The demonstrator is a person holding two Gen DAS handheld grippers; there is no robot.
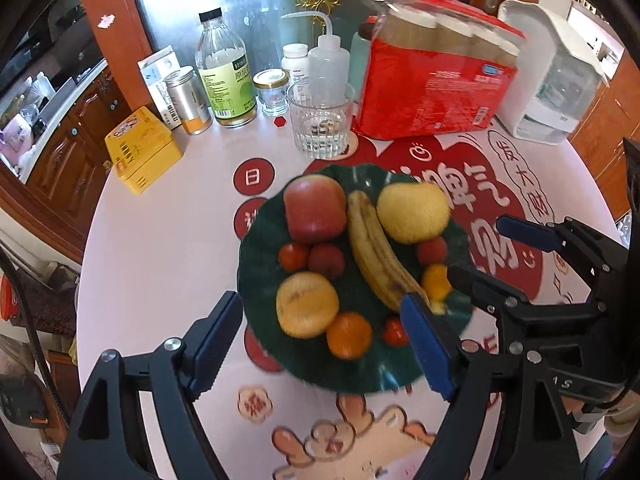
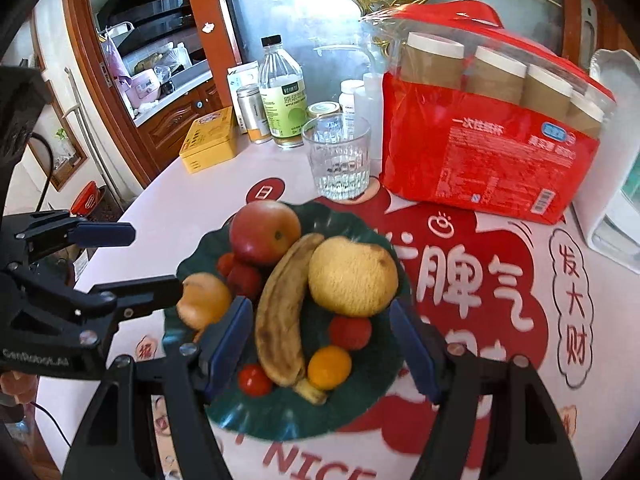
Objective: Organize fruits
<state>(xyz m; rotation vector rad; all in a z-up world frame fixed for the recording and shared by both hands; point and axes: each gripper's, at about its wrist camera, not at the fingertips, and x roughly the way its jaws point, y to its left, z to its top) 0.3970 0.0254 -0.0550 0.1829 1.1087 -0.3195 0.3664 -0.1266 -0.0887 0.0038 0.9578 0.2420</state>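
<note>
Two hand-held grippers hung with jaws apart and empty over a green plate (image 1: 256, 248) heaped with fruit on a round kitchen table (image 1: 160, 240).

The left gripper (image 1: 320, 340) and right gripper (image 2: 320, 344) each held nothing, pads clear of the fruit. On the plate a banana (image 2: 280, 320) lay down the middle, a red apple (image 2: 264, 232) at its far end and a yellow pear (image 2: 352, 276) beside it. The left wrist view alone showed an orange (image 1: 349, 335) at the plate's near rim beside a yellow fruit (image 1: 307, 304); in the right wrist view that fruit was half hidden behind the left gripper's finger. A glass (image 2: 340, 160) stood just beyond the plate, with a red pack of paper cups (image 2: 480, 160) beside it. The small red fruits (image 1: 326, 260) were too blurred to name.
</note>
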